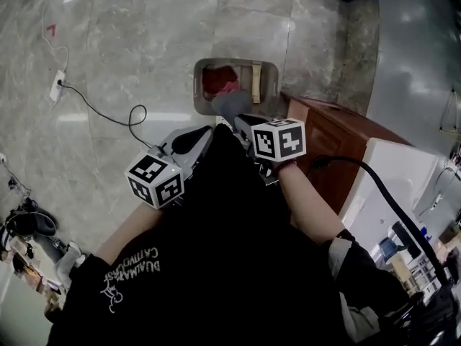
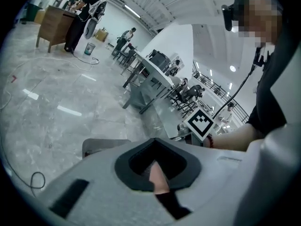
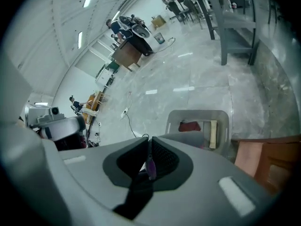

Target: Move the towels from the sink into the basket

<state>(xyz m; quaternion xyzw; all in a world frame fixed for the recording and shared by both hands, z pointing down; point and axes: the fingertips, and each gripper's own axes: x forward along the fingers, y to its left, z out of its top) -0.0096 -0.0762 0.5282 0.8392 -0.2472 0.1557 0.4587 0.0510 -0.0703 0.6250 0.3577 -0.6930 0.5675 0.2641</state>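
Grey towel (image 1: 229, 105), looking soft and light, is hanging by a fold from the pinching right tongs (image 3: 149, 160); left tongs (image 2: 155, 169) are squeezing pink cloth (image 2: 159, 185).

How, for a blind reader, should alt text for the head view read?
The left claw and right claw point toward a grey plastic basket holding a red towel and a beige towel on marble floor. Black fabric fills the foreground.

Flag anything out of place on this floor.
A white power strip lies on the marble floor, its black cable looping loose towards the grey plastic basket: a possible trip hazard. Nothing else stands out.
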